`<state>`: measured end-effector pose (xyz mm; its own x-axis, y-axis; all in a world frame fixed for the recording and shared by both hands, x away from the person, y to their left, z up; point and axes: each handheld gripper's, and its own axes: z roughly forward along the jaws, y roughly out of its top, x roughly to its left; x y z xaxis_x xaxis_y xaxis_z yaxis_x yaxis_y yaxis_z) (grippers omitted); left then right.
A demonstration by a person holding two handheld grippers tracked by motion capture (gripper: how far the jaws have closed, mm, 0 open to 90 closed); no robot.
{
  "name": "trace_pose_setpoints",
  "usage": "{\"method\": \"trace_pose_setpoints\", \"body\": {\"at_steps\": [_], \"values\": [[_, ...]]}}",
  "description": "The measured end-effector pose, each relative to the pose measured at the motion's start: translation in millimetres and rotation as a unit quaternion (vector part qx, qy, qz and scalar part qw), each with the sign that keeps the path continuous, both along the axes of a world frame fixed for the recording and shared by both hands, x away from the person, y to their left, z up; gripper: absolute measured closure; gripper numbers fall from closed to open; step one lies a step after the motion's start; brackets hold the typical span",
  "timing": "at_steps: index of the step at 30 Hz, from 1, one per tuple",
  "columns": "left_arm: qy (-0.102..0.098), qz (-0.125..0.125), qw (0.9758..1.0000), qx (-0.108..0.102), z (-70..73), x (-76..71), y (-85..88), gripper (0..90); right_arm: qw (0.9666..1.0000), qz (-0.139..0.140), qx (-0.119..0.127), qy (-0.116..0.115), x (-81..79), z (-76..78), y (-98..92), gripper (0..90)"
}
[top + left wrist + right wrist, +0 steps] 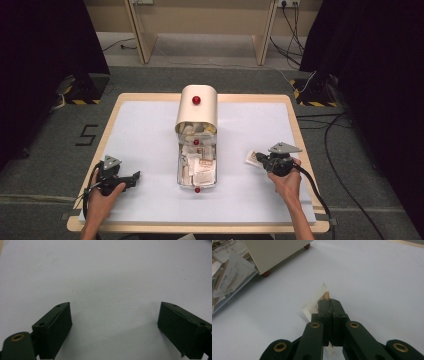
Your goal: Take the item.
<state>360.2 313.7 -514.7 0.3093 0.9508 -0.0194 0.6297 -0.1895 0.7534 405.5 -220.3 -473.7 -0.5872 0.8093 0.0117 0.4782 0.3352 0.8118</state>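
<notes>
Wooden-edged table with a pale blue-white top (150, 140); at its centre a cream round-topped box with red knobs (197, 107), its long tray of paper sachets (196, 170) pulled out toward the person; left gripper (131, 179) rests on the mat at the near left, jaws spread wide with nothing between them; right gripper (256, 158) at the near right, well apart from the tray, jaws clamped on a small clear-wrapped sachet (318, 301) just above the mat.
</notes>
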Motion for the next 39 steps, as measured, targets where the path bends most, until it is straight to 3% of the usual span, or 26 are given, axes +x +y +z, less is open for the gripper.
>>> {"method": "trace_pose_setpoints", "body": {"at_steps": [19, 39], "values": [[0.000, 0.000, 1.0000, 0.000, 0.0, 0.0, 0.0, 11.3, 0.9999, 0.000, -0.011, 0.011, 2.8, -5.5, 2.8, 87.4], [0.000, 0.000, 1.0000, 0.000, 0.0, 0.0, 0.0, 11.3, 0.9997, -0.019, -0.003, 0.017, 5.0, -8.9, -4.8, 80.5]]}}
